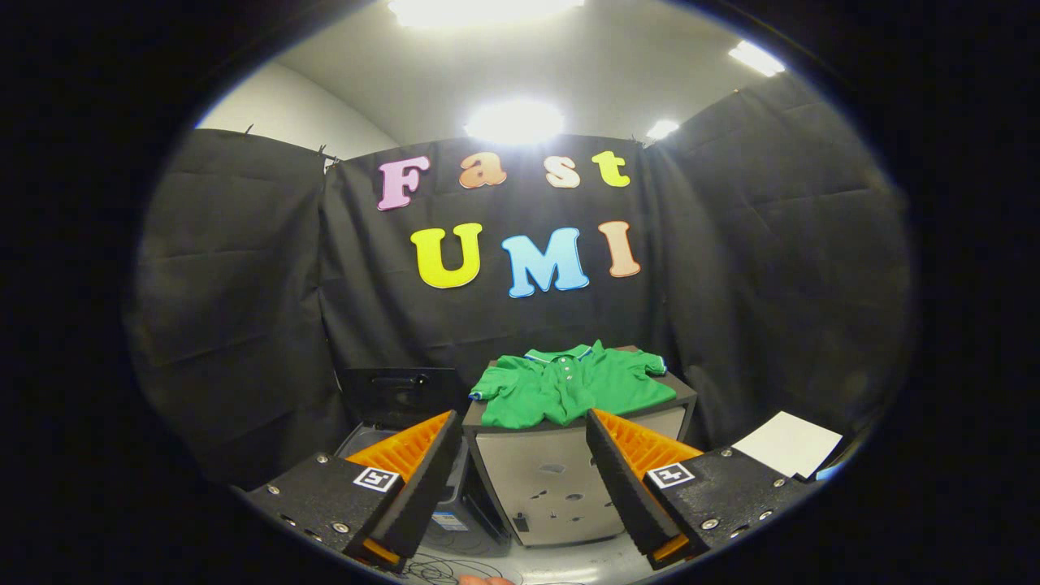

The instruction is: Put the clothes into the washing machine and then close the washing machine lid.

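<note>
A green polo shirt [569, 386] lies spread flat on top of a grey cabinet [561, 479], beyond my fingers and a little above them. Left of the cabinet stands the washing machine [398, 406], its dark lid raised upright at the back and its tub mostly hidden behind my left finger. My gripper [524, 431] is open, with nothing between the fingers, and the cabinet's front shows in the gap. The fingertips [443, 435] stand well short of the shirt.
A white sheet of paper [786, 443] lies on a surface to the right of the cabinet. Thin cables [455, 565] trail over the pale floor below the cabinet. Black cloth walls close in the booth behind and on both sides.
</note>
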The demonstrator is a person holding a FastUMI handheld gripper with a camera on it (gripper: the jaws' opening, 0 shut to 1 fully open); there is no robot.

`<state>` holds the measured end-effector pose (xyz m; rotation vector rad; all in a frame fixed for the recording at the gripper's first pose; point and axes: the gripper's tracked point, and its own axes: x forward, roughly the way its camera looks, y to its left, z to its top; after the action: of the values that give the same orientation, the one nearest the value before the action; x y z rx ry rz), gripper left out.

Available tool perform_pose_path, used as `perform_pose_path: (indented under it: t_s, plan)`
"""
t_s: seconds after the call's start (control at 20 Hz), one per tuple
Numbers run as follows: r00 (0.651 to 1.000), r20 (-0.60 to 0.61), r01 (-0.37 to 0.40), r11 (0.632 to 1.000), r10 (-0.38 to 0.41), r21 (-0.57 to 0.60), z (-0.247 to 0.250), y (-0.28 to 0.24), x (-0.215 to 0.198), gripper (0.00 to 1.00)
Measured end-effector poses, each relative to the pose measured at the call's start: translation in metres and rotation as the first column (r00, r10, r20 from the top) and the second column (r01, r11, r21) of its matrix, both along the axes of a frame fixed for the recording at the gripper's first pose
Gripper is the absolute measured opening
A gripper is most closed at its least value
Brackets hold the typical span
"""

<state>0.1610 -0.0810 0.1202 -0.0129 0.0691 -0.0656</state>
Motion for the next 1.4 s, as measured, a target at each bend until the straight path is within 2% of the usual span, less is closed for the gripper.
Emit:
perform_pose_path:
  t_s: [0.2, 0.4, 0.7, 1.4]
  plan:
    - [0.999, 0.004, 0.045, 0.999, -0.045, -0.001, 0.019, -0.015, 0.06, 0.95]
    - [0.993, -0.025, 0.112, 0.991, -0.114, -0.067, 0.023, -0.043, 0.115, 0.95]
    - [0.981, -0.097, 0.164, 0.986, -0.165, -0.024, 0.012, -0.074, 0.187, 0.95]
    - [0.955, -0.266, 0.15, 0.988, -0.134, 0.041, -0.028, -0.095, 0.292, 0.95]
